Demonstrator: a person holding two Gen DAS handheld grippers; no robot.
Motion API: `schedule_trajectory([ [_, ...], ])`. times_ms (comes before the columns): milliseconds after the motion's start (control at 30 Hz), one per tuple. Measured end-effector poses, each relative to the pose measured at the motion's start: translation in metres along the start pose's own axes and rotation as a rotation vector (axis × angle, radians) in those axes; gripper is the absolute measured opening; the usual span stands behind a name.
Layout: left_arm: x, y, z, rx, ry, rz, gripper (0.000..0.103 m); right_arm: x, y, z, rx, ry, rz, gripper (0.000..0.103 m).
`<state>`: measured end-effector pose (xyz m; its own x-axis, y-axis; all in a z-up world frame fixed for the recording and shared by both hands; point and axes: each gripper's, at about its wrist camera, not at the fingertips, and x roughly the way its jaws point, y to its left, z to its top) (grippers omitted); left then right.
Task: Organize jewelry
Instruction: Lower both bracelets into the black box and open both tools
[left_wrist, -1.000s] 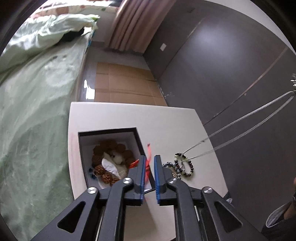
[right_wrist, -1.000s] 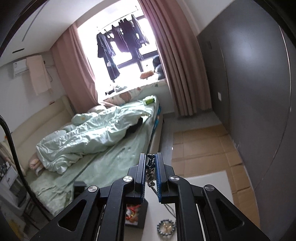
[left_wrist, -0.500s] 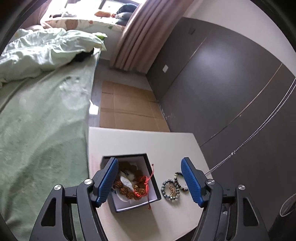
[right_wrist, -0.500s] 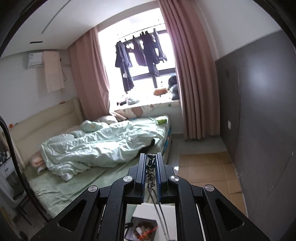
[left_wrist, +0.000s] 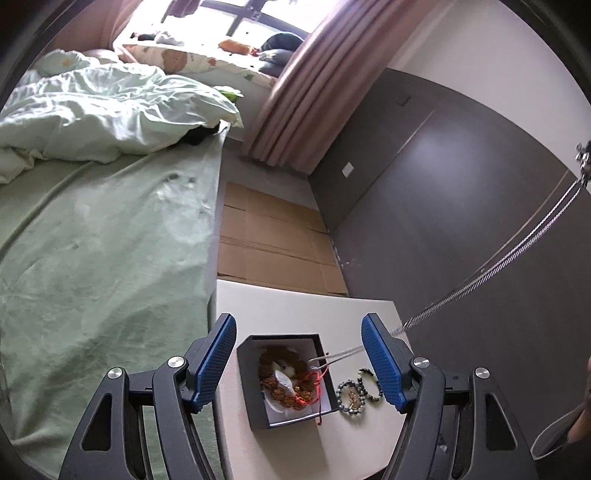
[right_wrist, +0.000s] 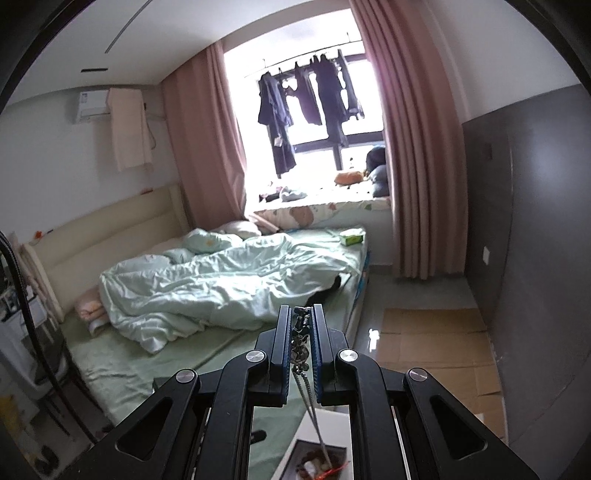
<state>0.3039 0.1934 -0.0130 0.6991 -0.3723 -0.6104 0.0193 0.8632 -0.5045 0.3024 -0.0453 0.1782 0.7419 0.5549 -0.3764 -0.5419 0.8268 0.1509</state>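
Observation:
A black jewelry box (left_wrist: 258, 413) with a white lining sits on the white table (left_wrist: 280, 302). It holds a brown bead bracelet (left_wrist: 275, 387) and a red cord (left_wrist: 312, 384). My left gripper (left_wrist: 299, 362) is open and empty, high above the box. My right gripper (right_wrist: 299, 325) is shut on a silver chain necklace (right_wrist: 301, 350), held high. The chain (left_wrist: 509, 258) hangs down slanting and its lower end reaches into the box. The box also shows in the right wrist view (right_wrist: 295, 456). Two dark bead bracelets (left_wrist: 356, 393) lie right of the box.
A bed with a green sheet (left_wrist: 92, 266) runs along the table's left side. Cardboard sheets (left_wrist: 273, 243) cover the floor beyond the table. A dark wall panel (left_wrist: 443, 206) stands to the right. A pink curtain (right_wrist: 413, 147) hangs by the window.
My left gripper opened, let go of the red cord and rose above the box. My right gripper lifted the silver chain off the table, and its lower end now hangs into the box.

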Motion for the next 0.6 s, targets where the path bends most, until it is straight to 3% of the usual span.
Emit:
schedule_trajectory([
  [267, 0.0, 0.007, 0.0, -0.019, 0.004, -0.001, 0.071, 0.038, -0.007, -0.042, 0.024, 0.101, 0.009, 0.011],
  [600, 0.001, 0.023, -0.001, -0.061, 0.009, 0.009, 0.071, 0.098, -0.035, -0.139, 0.111, 0.321, 0.012, 0.01],
])
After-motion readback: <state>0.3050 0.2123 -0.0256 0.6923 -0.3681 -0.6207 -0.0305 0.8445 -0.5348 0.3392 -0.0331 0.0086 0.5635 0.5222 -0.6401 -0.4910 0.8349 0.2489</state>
